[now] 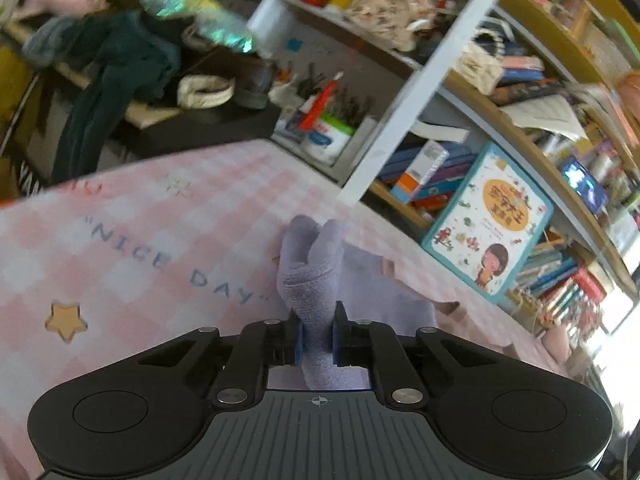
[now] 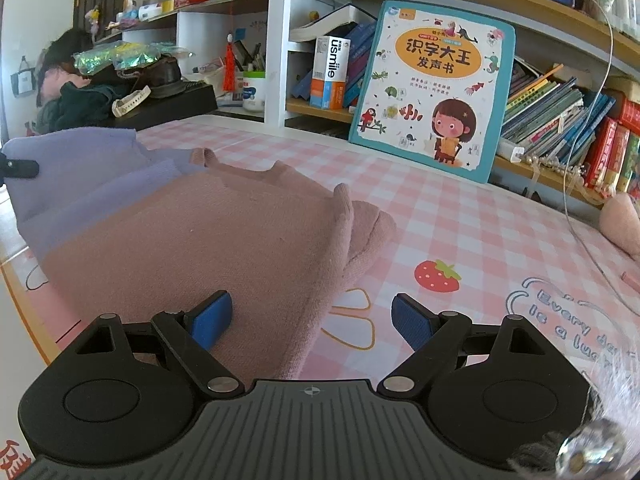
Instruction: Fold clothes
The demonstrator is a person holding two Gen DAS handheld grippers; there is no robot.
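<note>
Left tongs (image 1: 316,342) were seen clamped on a bunched fold of the lilac garment (image 1: 316,256), lifted w/ the rest trailing onto the pink checked tabletop (image 1: 140,216). Right tongs (image 2: 312,320) were spread wide, nothing held, left pad resting on the pink garment (image 2: 208,232), which lay flat, partly over the lilac one. Risks judged: thick fleece could be slipped from the pinch; pink piece could be dragged along w/ it; the picture book (image 2: 432,88) nearby could be knocked.

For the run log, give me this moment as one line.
left gripper: shut on lavender cloth, lifted | right gripper: open, at pink garment edge | surface: checked tablecloth
</note>
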